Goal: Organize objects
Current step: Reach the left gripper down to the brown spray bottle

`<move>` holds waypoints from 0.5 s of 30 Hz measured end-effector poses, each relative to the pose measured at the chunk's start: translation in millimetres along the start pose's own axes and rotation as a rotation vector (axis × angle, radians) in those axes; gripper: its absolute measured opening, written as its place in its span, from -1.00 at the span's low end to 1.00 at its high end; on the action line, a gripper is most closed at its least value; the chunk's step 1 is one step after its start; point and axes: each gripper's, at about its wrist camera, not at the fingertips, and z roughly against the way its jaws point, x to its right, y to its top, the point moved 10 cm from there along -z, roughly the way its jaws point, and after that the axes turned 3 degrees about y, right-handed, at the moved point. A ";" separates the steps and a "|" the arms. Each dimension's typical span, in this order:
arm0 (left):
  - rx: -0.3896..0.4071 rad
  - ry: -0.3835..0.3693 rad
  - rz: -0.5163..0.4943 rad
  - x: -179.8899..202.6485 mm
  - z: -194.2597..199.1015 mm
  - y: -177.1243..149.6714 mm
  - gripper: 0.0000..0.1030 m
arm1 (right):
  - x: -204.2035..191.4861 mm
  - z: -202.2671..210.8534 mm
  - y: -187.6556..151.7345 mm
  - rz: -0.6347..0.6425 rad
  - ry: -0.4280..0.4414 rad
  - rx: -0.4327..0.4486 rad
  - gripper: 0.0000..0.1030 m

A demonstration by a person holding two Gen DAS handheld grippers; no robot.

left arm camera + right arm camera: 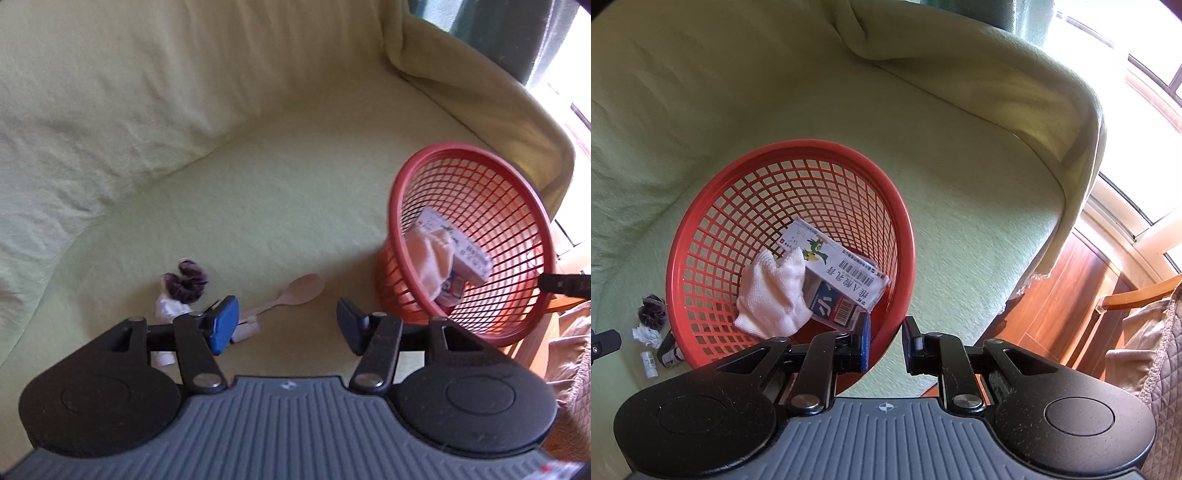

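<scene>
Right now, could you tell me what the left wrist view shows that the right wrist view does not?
Only the left wrist view shows the wooden spoon lying on the green sofa cover, ahead of the open left gripper. Only the right wrist view shows the small white bottle, the dark bottle beside the basket, and the wooden floor. Both show the red basket holding the white cloth and printed box, plus the purple scrunchie.

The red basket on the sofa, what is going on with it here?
A person is tidying small things into the red basket, which stands tilted on the green-covered sofa. The right claw grips the basket's rim. A white glove and a printed box already lie inside. The left claw is open and empty above a wooden spoon, not yet picked up.
</scene>
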 end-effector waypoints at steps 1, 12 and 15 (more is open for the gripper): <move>-0.013 0.014 0.004 -8.4 -4.3 -5.1 0.07 | 0.0 0.5 0.2 0.002 -0.001 -0.001 -0.72; -0.108 0.075 0.114 -72.0 -64.3 -75.7 0.27 | 1.7 0.0 -0.6 0.007 -0.012 -0.010 -0.72; -0.120 0.059 0.163 -77.5 -85.1 -87.0 0.27 | 1.8 -0.6 -0.9 0.006 -0.017 -0.011 -0.72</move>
